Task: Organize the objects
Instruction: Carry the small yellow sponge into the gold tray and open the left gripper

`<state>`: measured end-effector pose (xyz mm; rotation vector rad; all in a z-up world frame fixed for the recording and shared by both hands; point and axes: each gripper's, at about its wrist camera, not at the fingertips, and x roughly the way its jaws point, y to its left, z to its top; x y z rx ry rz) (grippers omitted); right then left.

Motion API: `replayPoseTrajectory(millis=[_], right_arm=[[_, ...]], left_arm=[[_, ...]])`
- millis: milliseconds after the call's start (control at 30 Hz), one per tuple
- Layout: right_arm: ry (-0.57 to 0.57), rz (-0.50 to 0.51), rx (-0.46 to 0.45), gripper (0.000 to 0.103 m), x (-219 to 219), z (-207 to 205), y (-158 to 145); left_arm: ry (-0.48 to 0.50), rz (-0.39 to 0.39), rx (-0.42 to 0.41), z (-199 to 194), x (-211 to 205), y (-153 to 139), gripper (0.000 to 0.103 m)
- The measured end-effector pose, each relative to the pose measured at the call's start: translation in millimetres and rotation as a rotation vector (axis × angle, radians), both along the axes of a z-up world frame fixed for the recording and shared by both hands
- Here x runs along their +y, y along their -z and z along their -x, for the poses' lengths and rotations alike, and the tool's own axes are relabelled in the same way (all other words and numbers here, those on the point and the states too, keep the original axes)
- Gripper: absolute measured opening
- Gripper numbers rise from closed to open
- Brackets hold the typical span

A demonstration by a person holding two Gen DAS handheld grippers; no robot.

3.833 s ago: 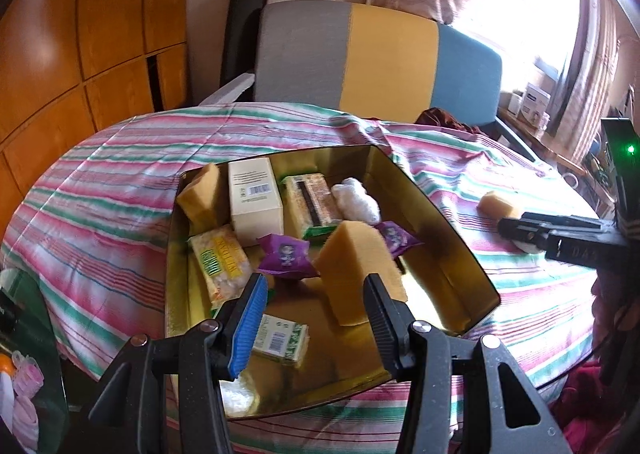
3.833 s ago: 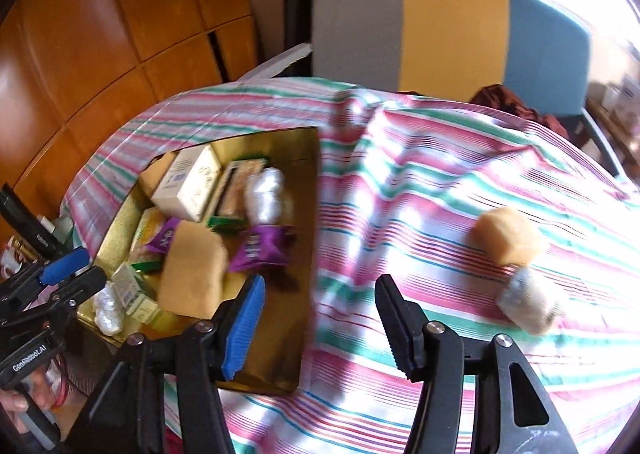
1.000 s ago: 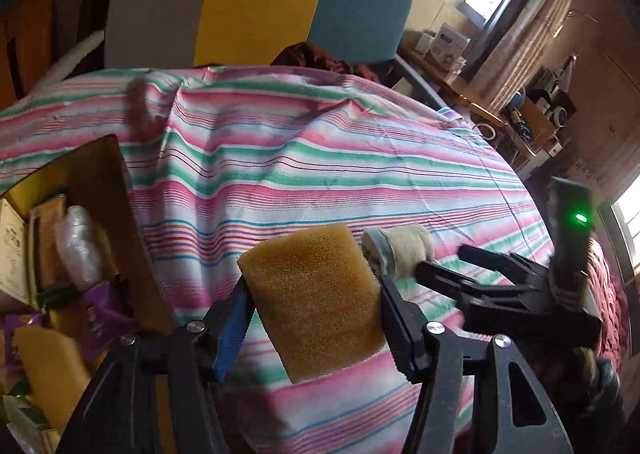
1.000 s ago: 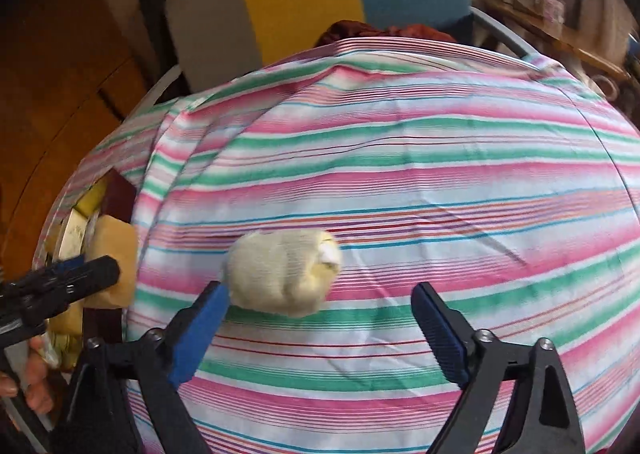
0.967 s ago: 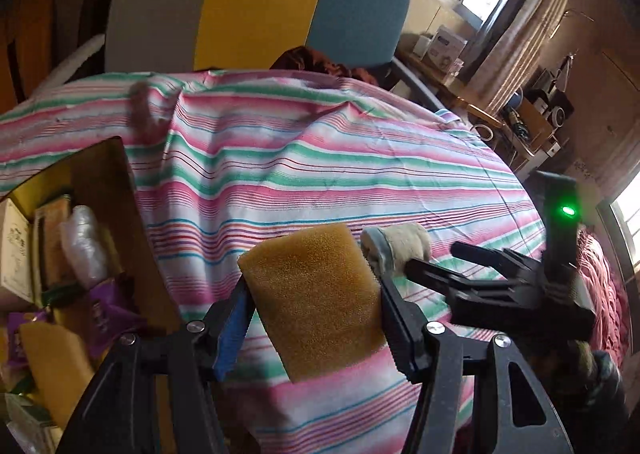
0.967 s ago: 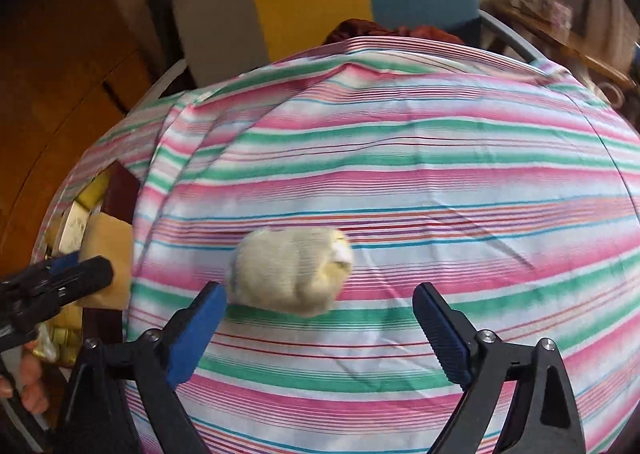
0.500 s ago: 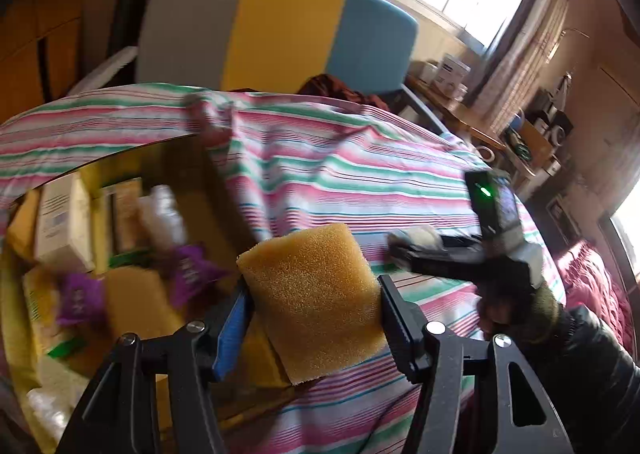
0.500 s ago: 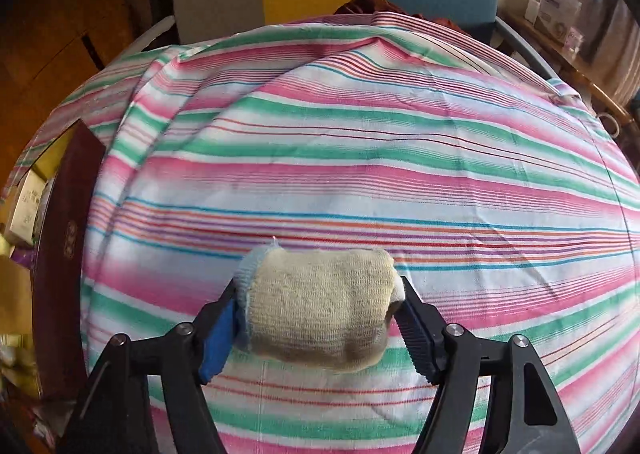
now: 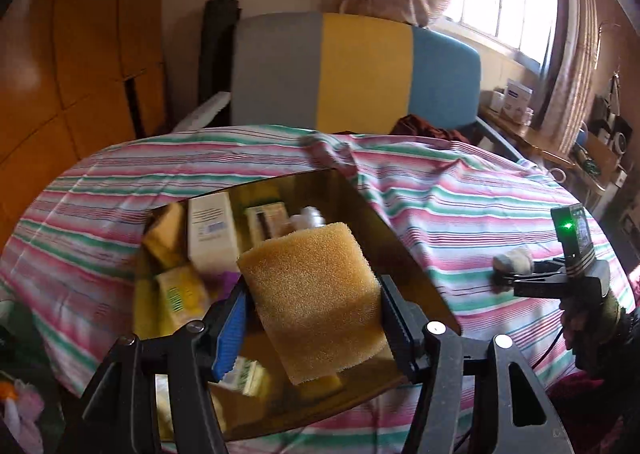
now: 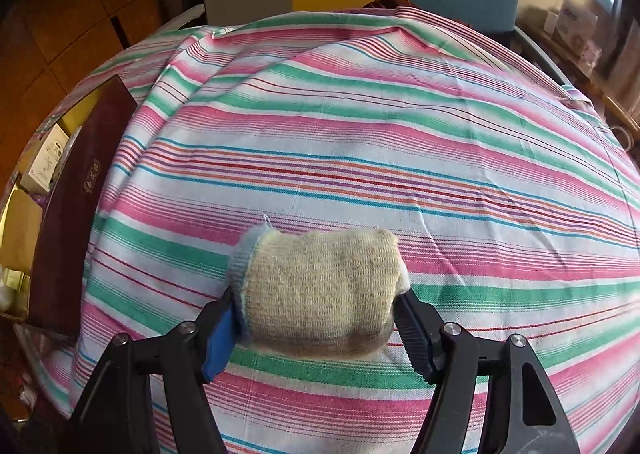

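My left gripper [image 9: 312,318] is shut on a yellow sponge block [image 9: 316,294] and holds it above the gold box [image 9: 384,238], which holds several cartons, packets and sponges. My right gripper [image 10: 316,314] is shut on a rolled cream sock [image 10: 316,290] just above the striped tablecloth [image 10: 380,141]. In the left wrist view the right gripper [image 9: 516,274] shows at the right with the sock [image 9: 514,258] in it. The box's dark red outer wall [image 10: 76,205] lies at the left of the right wrist view.
A white carton [image 9: 210,234] and a yellow-green packet [image 9: 182,294] lie in the box. A grey, yellow and blue chair [image 9: 360,69] stands behind the round table. Shelves with clutter [image 9: 592,149] stand at the right by the window.
My left gripper swung left with the sponge, from over the cloth to over the box. My right gripper closed on the sock, which lay between open jaws a second ago.
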<state>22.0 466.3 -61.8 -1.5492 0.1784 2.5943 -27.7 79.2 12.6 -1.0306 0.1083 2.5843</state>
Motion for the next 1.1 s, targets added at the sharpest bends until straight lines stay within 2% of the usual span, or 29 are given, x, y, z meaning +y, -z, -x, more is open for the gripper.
replayPoseTrajectory(millis=[300, 533, 600, 833, 1000, 1100], right_arm=[[-0.011, -0.030, 0.007, 0.070, -5, -1, 1], [-0.015, -0.032, 0.011, 0.070, -7, -2, 2], [-0.015, -0.032, 0.011, 0.070, -7, -2, 2], [-0.018, -0.032, 0.010, 0.070, -9, -1, 2], [-0.020, -0.033, 0.010, 0.070, -12, 1, 2], [-0.018, -0.033, 0.009, 0.070, -14, 1, 1]], left_arm=[[-0.070, 0.028, 0.001, -5, -28, 7, 0.062], [-0.105, 0.032, -0.040, -1, -42, 22, 0.062], [-0.115, 0.011, -0.066, 4, -48, 25, 0.062], [-0.199, -0.218, -0.210, 30, -95, 38, 0.062], [-0.136, -0.197, -0.191, 37, -75, 39, 0.062], [-0.111, -0.164, -0.218, 50, -58, 48, 0.062]])
